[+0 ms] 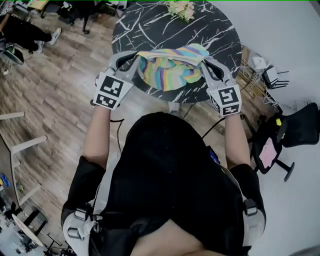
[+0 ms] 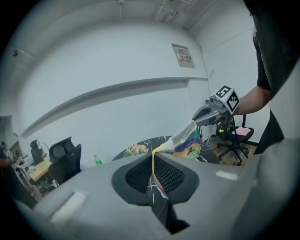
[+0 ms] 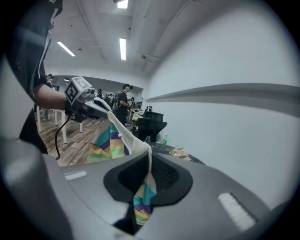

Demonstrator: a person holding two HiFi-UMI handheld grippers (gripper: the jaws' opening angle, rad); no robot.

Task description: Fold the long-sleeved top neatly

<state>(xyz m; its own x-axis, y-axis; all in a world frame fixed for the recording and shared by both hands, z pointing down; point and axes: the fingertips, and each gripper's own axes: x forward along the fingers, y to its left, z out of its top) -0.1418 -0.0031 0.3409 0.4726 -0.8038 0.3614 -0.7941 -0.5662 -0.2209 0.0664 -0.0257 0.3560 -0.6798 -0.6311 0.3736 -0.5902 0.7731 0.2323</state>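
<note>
**Inspector:** Where is the long-sleeved top [image 1: 170, 70] sitting?

**Recorder:** It is hanging in the air between the two grippers, over the near edge of the round worktop [image 1: 150, 25]. One pale edge is stretching almost taut from hand to hand. The body is sagging below it in a loose belly. I cannot tell whether its lowest part is touching the worktop.

**Inspector:** What are the fingers doing?

**Recorder:** The left gripper [image 1: 136, 54] is pinching that edge. Its fingers [image 2: 171, 176] are closed right down, with only thin cloth passing between the mesh-textured pads. The right gripper [image 1: 205, 60] is doing the same, and a striped fold is trailing out below its fingers [image 3: 165, 174].

**Inspector:** Why is it being held that way?

**Recorder:** In my judgement, the person is spreading the garment by two well-separated points on one edge. That way it is hanging flat and can be laid down square for a first fold. The matching heights are keeping the edge level.

**Inspector:** Materials?

**Recorder:** The cloth is looking soft, thin and limp, with wavy bands of yellow, green, teal and purple and a cream trim. The worktop is showing hard and glossy, black with white veins. A small bunch of flowers [image 1: 182, 9] is lying at its far edge. The grippers are reading as smooth grey moulded shells, each carrying a marker cube.
</note>
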